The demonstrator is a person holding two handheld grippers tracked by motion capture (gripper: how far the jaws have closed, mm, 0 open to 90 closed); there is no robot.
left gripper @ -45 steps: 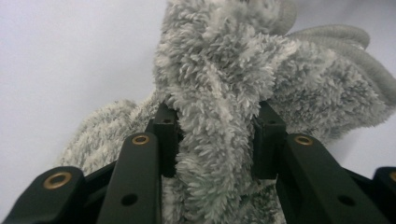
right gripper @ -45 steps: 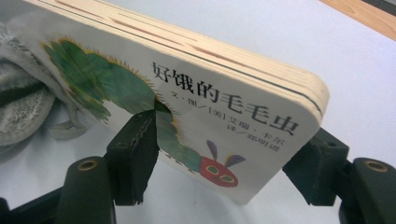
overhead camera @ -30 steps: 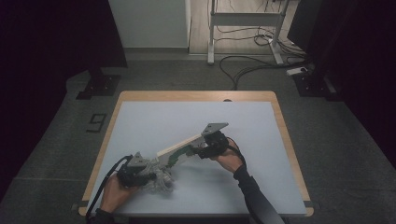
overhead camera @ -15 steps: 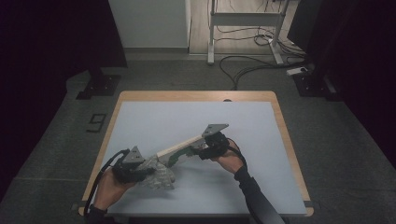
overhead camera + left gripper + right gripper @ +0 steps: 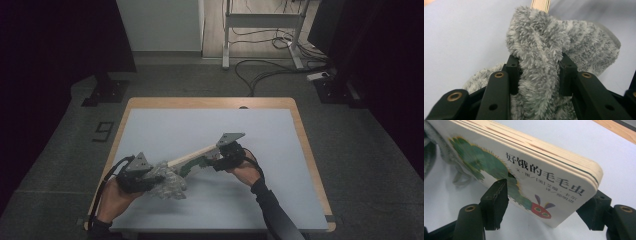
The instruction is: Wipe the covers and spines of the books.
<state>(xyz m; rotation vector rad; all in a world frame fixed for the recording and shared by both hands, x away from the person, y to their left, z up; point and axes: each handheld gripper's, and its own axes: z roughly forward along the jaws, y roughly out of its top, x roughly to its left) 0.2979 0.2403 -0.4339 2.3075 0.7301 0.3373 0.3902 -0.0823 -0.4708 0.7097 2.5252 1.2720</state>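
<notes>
On the left side of the tabletop (image 5: 150, 125), near the front edge, the left gripper (image 5: 142, 175) is closed on a fluffy grey cloth (image 5: 167, 182). In the left gripper view its two black jaws pinch a thick fold of the cloth (image 5: 541, 62) between them. The cloth is soft and shaggy, grey with lighter stripes, and it is bunched up in a lump.

To the right of the cloth comes the picture book (image 5: 192, 156). It is a thick board book with pale, wood-coloured page edges. Its long side runs slanted, from the cloth up and to the right toward the other hand. Its lower left end meets the cloth, but it is hard to tell if that end is tucked inside it.

Further right, the right gripper (image 5: 220, 157) is closed on the upper right end of the book. In the right gripper view one jaw presses on the cover and the other on the far side. The cover (image 5: 524, 180) shows a green caterpillar with a red face and black Chinese writing.

So the left hand is nearer the cloth and the right hand is nearer the book. The next move probably depends on how the book's lower end lines up with the cloth.
</notes>
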